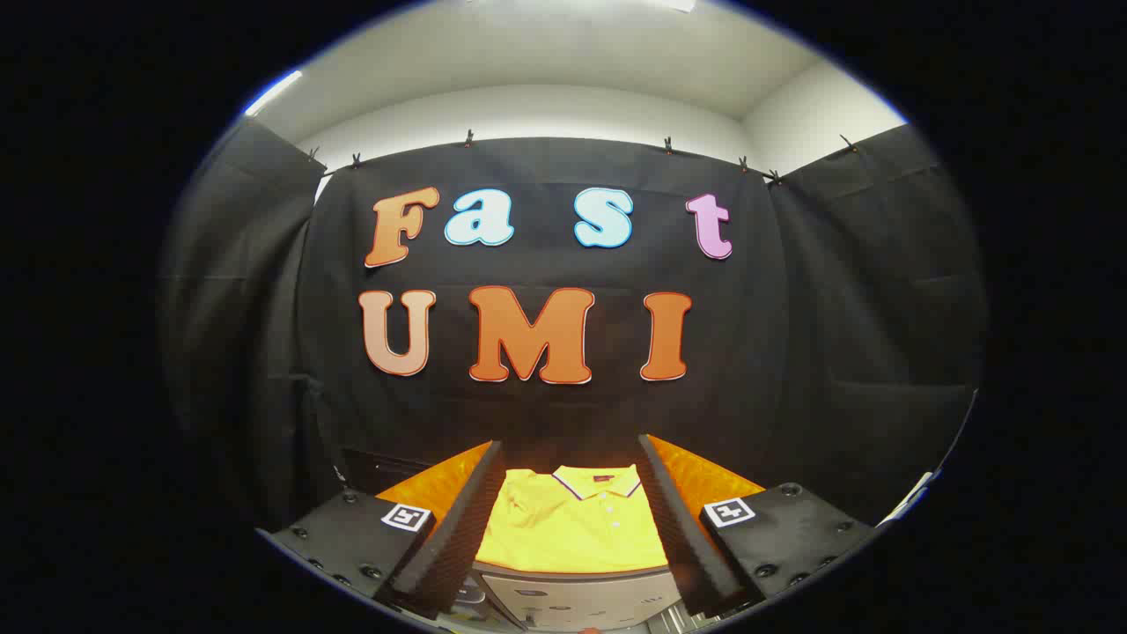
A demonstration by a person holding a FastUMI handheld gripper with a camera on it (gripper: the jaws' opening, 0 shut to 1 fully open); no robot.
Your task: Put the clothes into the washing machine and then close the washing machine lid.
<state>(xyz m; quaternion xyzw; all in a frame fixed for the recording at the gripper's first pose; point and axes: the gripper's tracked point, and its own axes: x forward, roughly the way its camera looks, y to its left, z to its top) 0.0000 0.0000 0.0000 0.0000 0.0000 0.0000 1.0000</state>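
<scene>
The claw (570, 519) sits at the bottom centre of the frame with its fingers spread wide apart, holding nothing. Between them, and a little beyond their tips, lies the shirt (572, 528): yellow, folded flat, collar turned toward the far wall. It rests on a pale surface whose front edge shows just under the shirt's near hem, low in the frame. That surface may be the washer (572, 599) top or a worktop; I cannot tell which, and no lid or drum opening is plain to see.

The task looks to be at its very start: the shirt is not yet picked up, so the step in hand is the approach for the first grasp. The next move likely calls for going forward and down until the fingers straddle a fold or the near hem, then closing on enough cloth that the folded layers come up together.

For room, the shirt fits within the gap between the fingers, with some room either side. The near edge of the pale surface is the one to mind when dipping. Behind the shirt the black cloth wall (546, 414) rises close, so forward travel is short; the upper half of the frame is free.
</scene>
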